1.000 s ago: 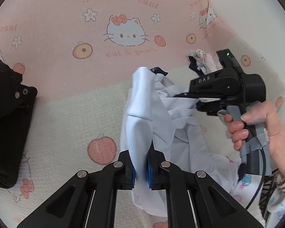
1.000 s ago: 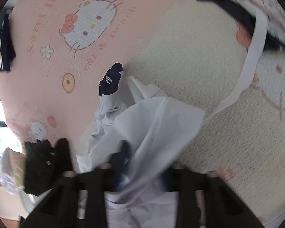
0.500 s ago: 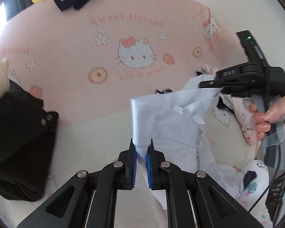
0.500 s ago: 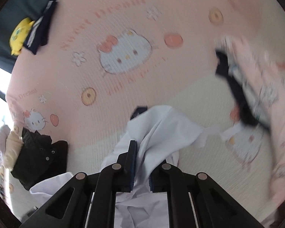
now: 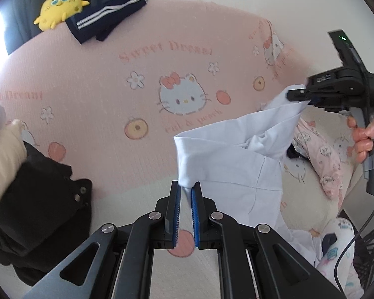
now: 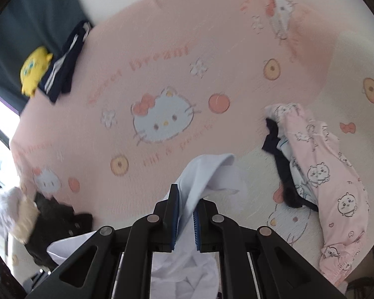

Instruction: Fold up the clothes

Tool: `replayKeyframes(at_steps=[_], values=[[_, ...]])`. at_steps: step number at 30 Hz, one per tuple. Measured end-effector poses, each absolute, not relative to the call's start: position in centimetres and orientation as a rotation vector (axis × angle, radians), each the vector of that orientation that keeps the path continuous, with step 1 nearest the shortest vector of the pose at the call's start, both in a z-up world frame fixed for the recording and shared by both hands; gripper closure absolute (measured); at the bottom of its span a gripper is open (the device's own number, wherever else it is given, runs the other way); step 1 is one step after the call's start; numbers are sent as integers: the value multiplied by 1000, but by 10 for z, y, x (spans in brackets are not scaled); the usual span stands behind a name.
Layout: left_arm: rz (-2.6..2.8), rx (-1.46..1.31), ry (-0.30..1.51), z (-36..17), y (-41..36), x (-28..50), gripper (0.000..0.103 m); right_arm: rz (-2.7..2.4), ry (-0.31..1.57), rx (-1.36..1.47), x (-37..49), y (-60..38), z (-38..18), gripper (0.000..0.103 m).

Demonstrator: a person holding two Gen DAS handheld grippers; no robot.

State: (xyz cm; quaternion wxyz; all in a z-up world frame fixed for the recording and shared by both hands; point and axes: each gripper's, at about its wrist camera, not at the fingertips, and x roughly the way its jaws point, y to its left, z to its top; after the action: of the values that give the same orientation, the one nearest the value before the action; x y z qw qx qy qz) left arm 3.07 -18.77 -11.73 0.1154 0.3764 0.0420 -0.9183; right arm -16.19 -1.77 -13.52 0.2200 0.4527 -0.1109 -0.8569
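Left tongs [image 5: 185, 191] are clenched on one corner of the pale blue shirt [image 5: 227, 159], right tongs [image 5: 296, 94] clamped on another corner up and to their right. The shirt hangs stretched between them, long edge running tongs to tongs, above the pink bed [image 5: 112, 124]. Beyond lie navy shorts [image 5: 107, 25].
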Motion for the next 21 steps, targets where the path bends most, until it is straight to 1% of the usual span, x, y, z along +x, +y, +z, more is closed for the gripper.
replayKeyframes(at_steps=[3, 6, 10, 11, 12, 13, 14, 15, 16, 17, 18, 21], values=[[-2695, 1050, 163, -103, -202, 29, 96, -2392, -316, 1224, -166, -9, -122, 95], [-2667, 982, 84, -84, -216, 22, 97, -2420, -325, 1190, -169, 4, -107, 95], [-2726, 976, 112, -63, -229, 20, 97, -2396, -309, 1250, -174, 13, -97, 94], [-2728, 974, 132, -62, -231, 20, 96, -2409, -300, 1261, -174, 16, -95, 92], [-2734, 996, 177, -63, -232, 18, 96, -2417, -289, 1252, -173, 17, -94, 76], [-2741, 1017, 223, -65, -234, 17, 92, -2422, -276, 1238, -172, 19, -93, 61], [-2746, 1038, 270, -67, -235, 15, 83, -2426, -261, 1228, -171, 20, -93, 31], [-2753, 1059, 317, -72, -234, 15, 76, -2422, -251, 1221, -168, 20, -94, 24], [-2759, 1081, 364, -77, -233, 14, 52, -2416, -242, 1215, -165, 19, -95, 22], [-2765, 1102, 412, -83, -232, 14, 34, -2410, -234, 1208, -162, 18, -96, 22], [-2769, 1121, 457, -88, -231, 13, 32, -2404, -226, 1202, -160, 18, -98, 22], [-2753, 1151, 495, -99, -222, 10, 32, -2375, -178, 1224, -153, 13, -108, 22]])
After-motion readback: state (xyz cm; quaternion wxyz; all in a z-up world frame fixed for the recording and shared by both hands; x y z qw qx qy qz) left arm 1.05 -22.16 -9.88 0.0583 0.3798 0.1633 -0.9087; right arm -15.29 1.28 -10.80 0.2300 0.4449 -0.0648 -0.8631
